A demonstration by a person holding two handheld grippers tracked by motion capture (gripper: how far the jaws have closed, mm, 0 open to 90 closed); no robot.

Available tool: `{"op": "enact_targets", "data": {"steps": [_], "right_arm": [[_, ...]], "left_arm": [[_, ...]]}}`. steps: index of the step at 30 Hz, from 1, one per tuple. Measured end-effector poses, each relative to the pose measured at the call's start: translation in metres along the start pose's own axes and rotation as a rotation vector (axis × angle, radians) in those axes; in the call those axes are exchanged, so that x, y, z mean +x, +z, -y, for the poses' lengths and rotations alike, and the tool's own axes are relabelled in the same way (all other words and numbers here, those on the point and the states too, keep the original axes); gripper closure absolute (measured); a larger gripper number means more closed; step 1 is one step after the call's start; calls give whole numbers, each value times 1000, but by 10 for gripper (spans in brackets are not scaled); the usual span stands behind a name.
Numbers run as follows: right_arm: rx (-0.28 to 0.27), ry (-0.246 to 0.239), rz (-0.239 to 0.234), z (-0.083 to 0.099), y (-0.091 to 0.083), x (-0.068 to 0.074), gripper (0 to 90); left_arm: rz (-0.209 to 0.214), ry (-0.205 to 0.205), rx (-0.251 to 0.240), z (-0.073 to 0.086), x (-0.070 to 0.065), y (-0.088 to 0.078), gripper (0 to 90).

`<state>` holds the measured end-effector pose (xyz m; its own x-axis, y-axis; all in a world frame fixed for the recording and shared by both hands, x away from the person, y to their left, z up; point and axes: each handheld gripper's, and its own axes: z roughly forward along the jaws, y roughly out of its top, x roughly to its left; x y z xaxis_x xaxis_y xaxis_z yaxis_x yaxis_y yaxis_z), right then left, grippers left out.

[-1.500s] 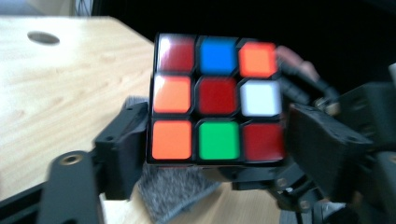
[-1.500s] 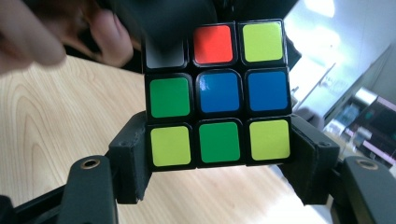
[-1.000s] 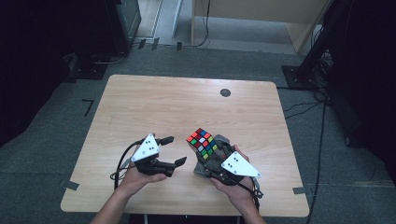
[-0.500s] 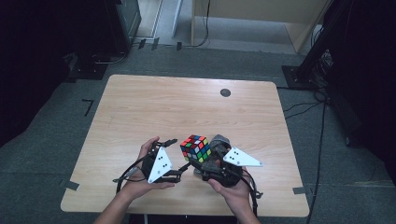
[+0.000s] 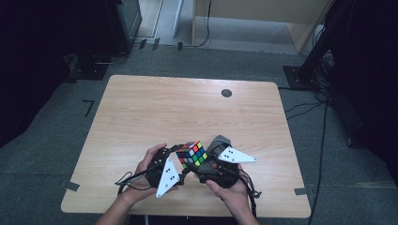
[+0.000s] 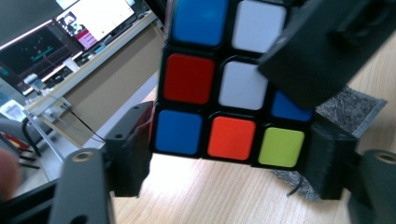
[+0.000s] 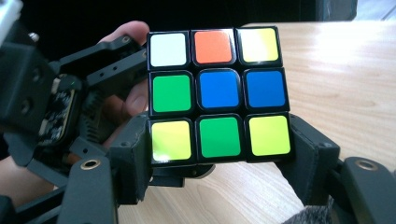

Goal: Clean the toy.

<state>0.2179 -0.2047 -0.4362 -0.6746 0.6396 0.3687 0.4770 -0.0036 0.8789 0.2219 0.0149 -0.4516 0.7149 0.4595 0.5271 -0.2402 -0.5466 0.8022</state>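
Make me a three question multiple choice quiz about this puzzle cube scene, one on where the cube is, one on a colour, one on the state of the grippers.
1. Where is the puzzle cube?
A. flat on the table's far edge
B. between the two grippers, near the table's near edge
C. on the floor

2. In the right gripper view, what colour is the centre square of the cube face toward the camera?
A. blue
B. red
C. white

3. How does the right gripper stand?
A. wide open, away from the cube
B. shut on nothing
C. shut on the cube's bottom row

Answers: B, the high view shows it between the left gripper and the right; A, that centre square is blue; C, both pads press that row.
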Motion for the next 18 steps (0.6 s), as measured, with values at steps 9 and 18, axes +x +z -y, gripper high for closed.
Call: {"op": "enact_targets", "data": {"steps": [9,18], "right_arm": [[-48,40,-20,-4,-7,-8,252],[-85,-31,168,-4,-20,-32,267]], "left_arm": [[15,-101,10,5,10,0,342],[32,-363,13,19,43,-6,342]]}}
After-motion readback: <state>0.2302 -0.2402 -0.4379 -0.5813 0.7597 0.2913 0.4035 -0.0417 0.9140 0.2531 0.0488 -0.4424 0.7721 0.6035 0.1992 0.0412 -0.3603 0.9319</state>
